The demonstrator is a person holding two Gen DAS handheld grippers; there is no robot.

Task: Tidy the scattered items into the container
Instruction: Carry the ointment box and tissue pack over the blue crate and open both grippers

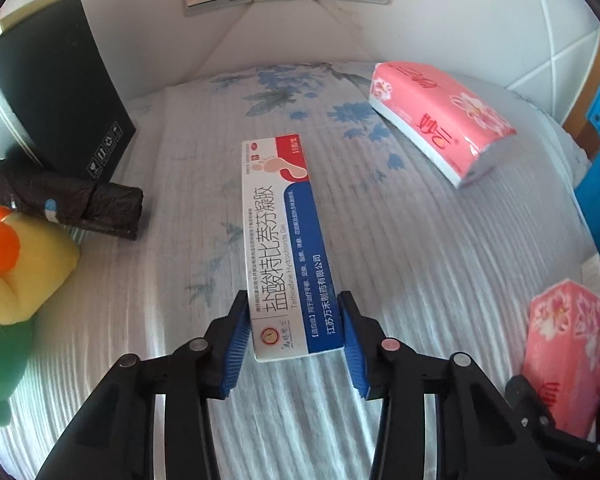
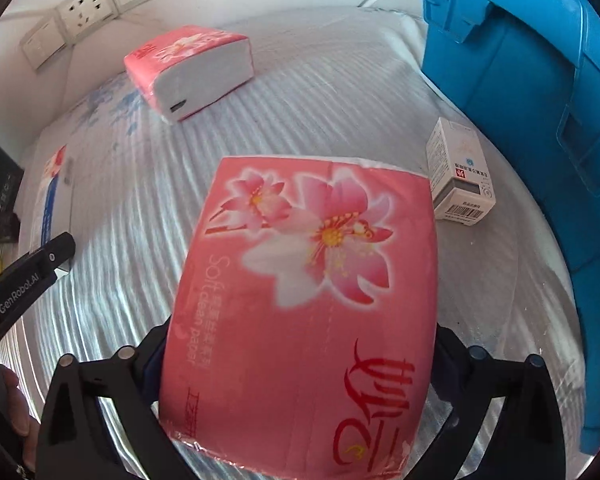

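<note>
My left gripper (image 1: pixel 296 334) squeezes a long cardboard medicine box (image 1: pixel 286 248) reading "Terbinafine Hydrochloride Gel". My right gripper (image 2: pixel 300 364) hugs a squishy pink tissue pack (image 2: pixel 304 312) marked "Soft clean paper".

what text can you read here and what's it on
"Terbinafine Hydrochloride Gel", "盐酸特比萘芬凝胶", "江苏万禾制药有限公司": medicine carton
"Soft clean paper": near pink tissue pack
"GenRobot.AI": arm of the left tongs
Small white box: barcode and print too small to read
Far tissue pack: red script unreadable
</note>
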